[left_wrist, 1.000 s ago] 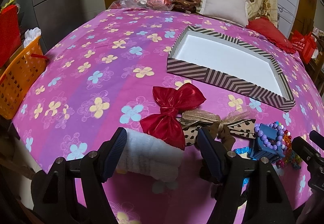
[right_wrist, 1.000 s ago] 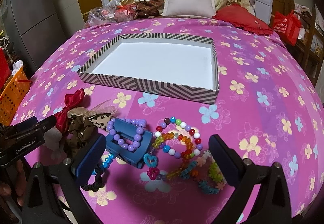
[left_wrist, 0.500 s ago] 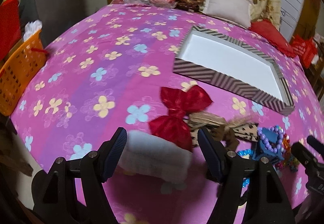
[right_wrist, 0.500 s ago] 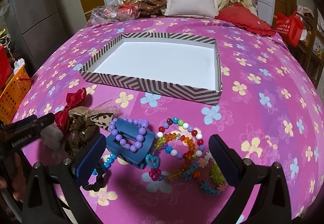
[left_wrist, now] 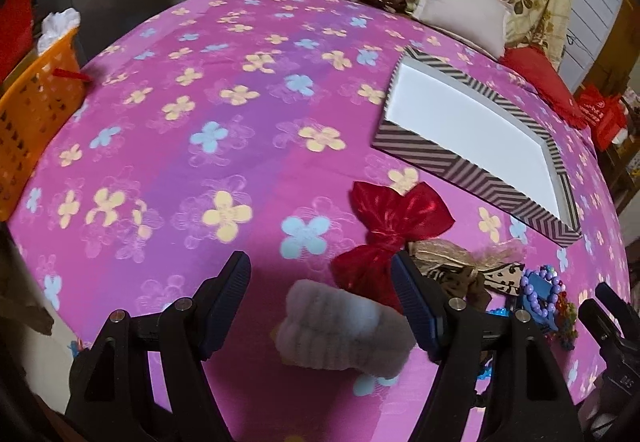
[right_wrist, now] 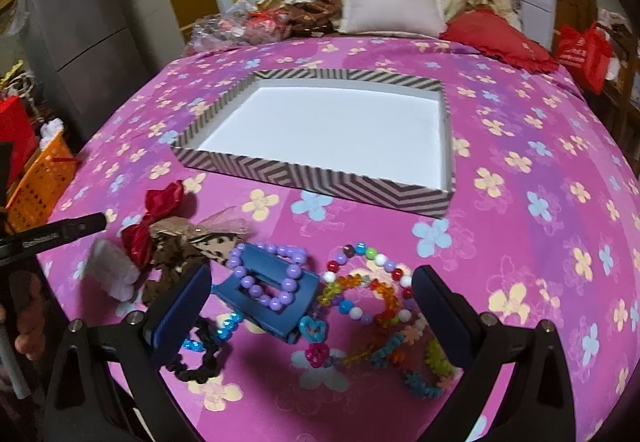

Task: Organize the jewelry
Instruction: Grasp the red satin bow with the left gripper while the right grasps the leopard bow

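Observation:
A striped box [right_wrist: 320, 178] [left_wrist: 472, 178] with a white floor lies empty on the pink flowered bedspread. In front of it lie a red bow [left_wrist: 394, 230] [right_wrist: 154, 220], a leopard-print bow [left_wrist: 468, 274] [right_wrist: 200, 238], a fluffy white scrunchie [left_wrist: 344, 330] [right_wrist: 114, 270], a blue hair claw [right_wrist: 268, 302] ringed by a purple bead bracelet [right_wrist: 276, 274], and several coloured bead bracelets [right_wrist: 372, 290]. My left gripper [left_wrist: 320, 298] is open, just above the scrunchie. My right gripper [right_wrist: 312, 318] is open over the claw and bracelets.
An orange basket [left_wrist: 28, 122] [right_wrist: 40, 178] stands off the bed's left edge. Pillows [right_wrist: 394, 8], a red cushion [right_wrist: 496, 42], a patterned quilt and plastic-wrapped clutter [right_wrist: 240, 26] fill the bed's far end. A red bag [right_wrist: 582, 50] sits at the right. A hand [right_wrist: 28, 326] holds the left tool.
The left gripper has swung left and lifted a little, so the scrunchie now sits toward its right finger. The right gripper has edged forward over the claw and bracelets. Both stayed open.

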A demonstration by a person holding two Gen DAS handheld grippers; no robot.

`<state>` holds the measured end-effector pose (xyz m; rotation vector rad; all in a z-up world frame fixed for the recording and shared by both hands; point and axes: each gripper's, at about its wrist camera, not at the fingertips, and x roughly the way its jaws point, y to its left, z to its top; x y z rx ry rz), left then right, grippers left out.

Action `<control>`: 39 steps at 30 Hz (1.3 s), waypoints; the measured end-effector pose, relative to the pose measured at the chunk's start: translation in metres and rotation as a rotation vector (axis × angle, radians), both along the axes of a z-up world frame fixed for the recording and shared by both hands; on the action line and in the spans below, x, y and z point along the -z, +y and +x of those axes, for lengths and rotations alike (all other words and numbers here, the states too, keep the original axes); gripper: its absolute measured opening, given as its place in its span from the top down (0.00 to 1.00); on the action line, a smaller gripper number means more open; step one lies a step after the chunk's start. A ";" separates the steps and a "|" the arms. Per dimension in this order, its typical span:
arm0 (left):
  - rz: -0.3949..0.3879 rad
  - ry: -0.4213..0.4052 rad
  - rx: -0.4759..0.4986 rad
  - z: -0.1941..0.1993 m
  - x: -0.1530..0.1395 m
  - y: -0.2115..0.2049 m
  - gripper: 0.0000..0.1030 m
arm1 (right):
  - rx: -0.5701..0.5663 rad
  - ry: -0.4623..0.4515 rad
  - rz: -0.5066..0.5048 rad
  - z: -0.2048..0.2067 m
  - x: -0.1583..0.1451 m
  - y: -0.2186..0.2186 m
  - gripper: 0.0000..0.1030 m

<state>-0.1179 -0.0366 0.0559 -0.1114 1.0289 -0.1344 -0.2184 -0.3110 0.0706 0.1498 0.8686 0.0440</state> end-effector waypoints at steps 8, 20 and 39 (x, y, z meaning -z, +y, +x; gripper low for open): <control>0.032 0.038 0.026 0.020 0.011 -0.018 0.34 | -0.111 0.010 -0.004 0.012 0.001 0.026 0.12; 0.039 0.088 0.068 0.033 0.028 -0.034 0.33 | -0.189 0.041 0.006 0.018 0.008 0.045 0.12; 0.061 0.057 0.053 0.057 0.027 -0.025 0.90 | -0.349 0.095 -0.036 0.053 0.027 0.105 0.39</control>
